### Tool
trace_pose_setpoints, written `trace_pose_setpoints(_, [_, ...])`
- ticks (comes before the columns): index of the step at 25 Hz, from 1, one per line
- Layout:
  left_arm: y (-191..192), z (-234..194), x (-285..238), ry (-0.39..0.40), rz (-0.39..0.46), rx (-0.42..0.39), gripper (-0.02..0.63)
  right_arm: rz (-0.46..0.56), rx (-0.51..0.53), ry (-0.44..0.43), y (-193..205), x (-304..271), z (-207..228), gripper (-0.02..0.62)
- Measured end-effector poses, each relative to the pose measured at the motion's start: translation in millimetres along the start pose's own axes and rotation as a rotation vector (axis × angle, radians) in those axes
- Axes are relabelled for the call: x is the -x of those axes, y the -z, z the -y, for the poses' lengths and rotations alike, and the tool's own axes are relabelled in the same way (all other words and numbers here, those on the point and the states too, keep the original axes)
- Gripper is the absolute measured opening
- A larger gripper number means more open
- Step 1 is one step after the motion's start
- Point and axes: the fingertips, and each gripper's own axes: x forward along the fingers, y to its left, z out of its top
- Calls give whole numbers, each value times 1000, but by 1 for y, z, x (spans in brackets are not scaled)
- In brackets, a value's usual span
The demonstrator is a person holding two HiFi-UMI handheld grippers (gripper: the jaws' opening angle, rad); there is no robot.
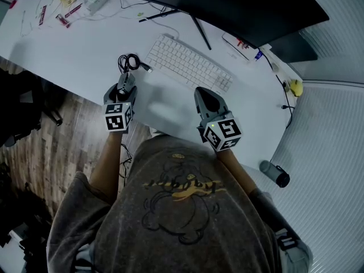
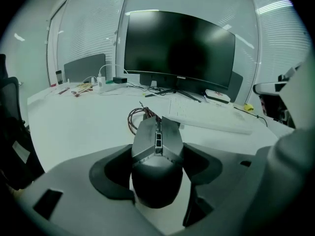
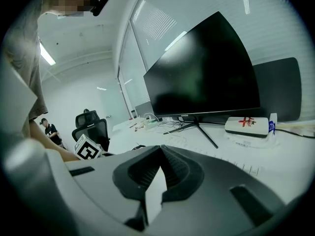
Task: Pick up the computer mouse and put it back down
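A dark grey computer mouse (image 2: 157,154) sits between the two jaws of my left gripper (image 2: 158,144), whose pads press its sides; its nose points away toward the monitor. In the head view the mouse (image 1: 126,83) is at the left gripper's (image 1: 125,91) front, low over the white desk (image 1: 74,56), and I cannot tell whether it touches the top. Its cable lies coiled (image 1: 129,61) just beyond. My right gripper (image 1: 207,98) hovers near the desk's front edge, right of the mouse. Its jaws meet at the tips (image 3: 158,149) with nothing between them.
A white keyboard (image 1: 187,64) lies between the grippers and the black monitor (image 1: 227,4) on its stand. A white box (image 1: 239,43) sits at the right of it, and cables and small items (image 1: 68,4) lie far left. An office chair (image 1: 23,112) stands off the desk's left edge.
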Motion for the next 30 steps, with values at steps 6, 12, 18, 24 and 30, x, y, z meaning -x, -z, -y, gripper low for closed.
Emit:
trace_pose_setpoints(6, [5,-4,-10,-15,-20,-11,307,-9,-5,18,0,-3,7,-3])
trace_pose_setpoints(12, [1,-4,-17,-20,-14,-18,307,-12,-10,31,0,-3,12,-3])
trace_pose_setpoints(18, [0,-4,-18,-14,-1,-3,308,-10,-16,37,-1,-3,13,-3])
trace_pose_setpoints(24, [0,-2,-18,-7,7,22,308,-8,-17,31,0,-3,13,-3])
trace_pose_setpoints(30, [-9,1,-10,-2,40,37,310,-3,-10,18,-2,-2,10,-2])
